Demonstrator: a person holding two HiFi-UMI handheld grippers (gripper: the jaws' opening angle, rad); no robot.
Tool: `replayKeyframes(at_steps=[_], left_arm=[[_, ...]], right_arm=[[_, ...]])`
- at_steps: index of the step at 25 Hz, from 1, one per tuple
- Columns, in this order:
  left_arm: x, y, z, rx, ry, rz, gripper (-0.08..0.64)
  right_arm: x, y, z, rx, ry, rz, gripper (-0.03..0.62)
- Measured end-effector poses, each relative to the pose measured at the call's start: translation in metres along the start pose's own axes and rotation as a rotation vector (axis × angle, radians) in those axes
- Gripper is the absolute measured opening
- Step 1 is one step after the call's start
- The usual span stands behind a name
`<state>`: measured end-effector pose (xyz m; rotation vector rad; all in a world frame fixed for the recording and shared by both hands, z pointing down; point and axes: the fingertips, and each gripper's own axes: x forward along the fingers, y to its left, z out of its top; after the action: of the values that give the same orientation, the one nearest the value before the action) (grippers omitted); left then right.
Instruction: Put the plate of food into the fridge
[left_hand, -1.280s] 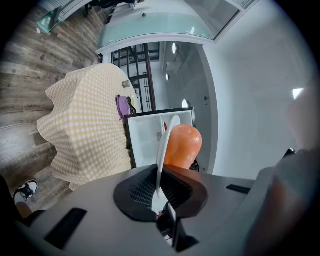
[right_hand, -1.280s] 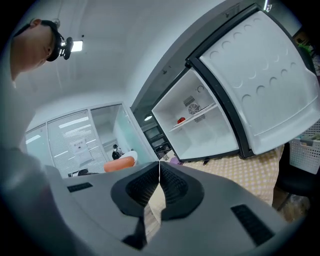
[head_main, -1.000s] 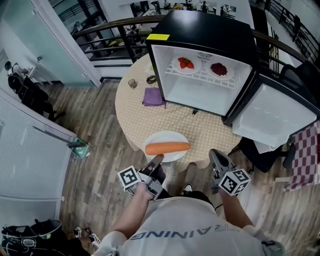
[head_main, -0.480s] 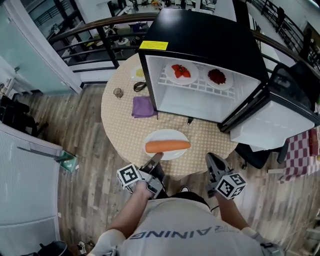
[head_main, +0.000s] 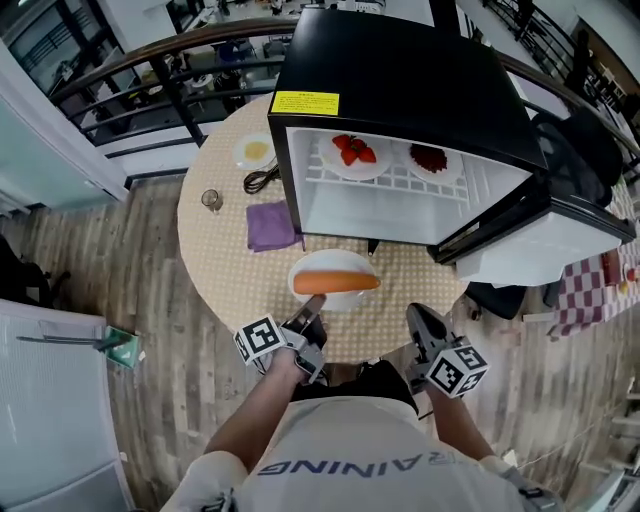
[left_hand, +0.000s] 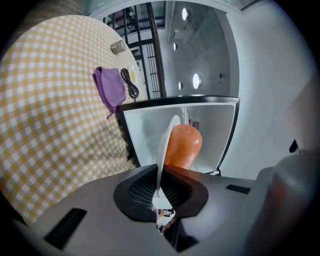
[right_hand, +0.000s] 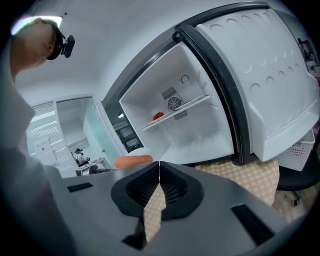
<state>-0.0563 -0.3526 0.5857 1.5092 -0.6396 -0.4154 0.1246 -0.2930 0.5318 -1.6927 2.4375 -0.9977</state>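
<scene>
- The black fridge (head_main: 400, 80) fills more of the head view than 1 second ago, because the person has closed in on it; its door (head_main: 545, 255) stands swung wide at the fridge's right
- The white plate (head_main: 335, 258) has come along, from well short of the fridge to just in front of its open mouth, level with the lower compartment; I judge the carry nearly done, with only the push inside and the release left
- The carrot (head_main: 337, 283) lies across the plate, lengthwise along the fridge's front, as it did 1 second ago
- The left gripper (left_hand: 160, 202) is clamped on the plate's rim on the side away from the fridge, and the rim shows pinched thin between its jaws
- The right gripper (right_hand: 159, 172) has its jaws pressed together on nothing and hangs short of the fridge, in front of the open door
- The round table (head_main: 225, 265) with a yellow check cloth carries the fridge
- The wire shelf (head_main: 400, 178) in the fridge's upper part already holds 2 plates, 1 of strawberries (head_main: 350, 150) and 1 of dark red food (head_main: 428, 157), so the bare space under it looks the likelier spot
- A purple cloth (head_main: 270, 225) lies just left of the fridge, clear of the plate's path
- A dark cable (head_main: 260, 180), a small dish (head_main: 255, 150) and a small glass (head_main: 211, 199) sit farther left of the fridge
- A small dark thing (head_main: 372, 245), too small to name, lies at the fridge's front lip beside the plate and might catch its rim
</scene>
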Motion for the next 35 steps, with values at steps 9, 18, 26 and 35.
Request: replayKeyframes(at_steps=[9, 18, 26, 35], left_arm=[[0.06, 0.024, 0.025, -0.031, -0.083, 0.04, 0.021], [0.11, 0.052, 0.06, -0.067, -0.199, 0.101, 0.021], [0.155, 0.067, 0.082, -0.127, -0.299, 0.144, 0.023], [0.171, 0.08, 0.093, -0.173, -0.355, 0.19, 0.029]], right_arm=[[0.006, -0.013, 0.01, 0.033, 0.031, 0.057, 0.023], [0.01, -0.019, 0.007, 0.029, 0.074, 0.099, 0.023], [0.007, -0.033, -0.001, 0.036, 0.115, 0.091, 0.023], [0.01, -0.045, 0.001, 0.041, 0.118, 0.08, 0.023]])
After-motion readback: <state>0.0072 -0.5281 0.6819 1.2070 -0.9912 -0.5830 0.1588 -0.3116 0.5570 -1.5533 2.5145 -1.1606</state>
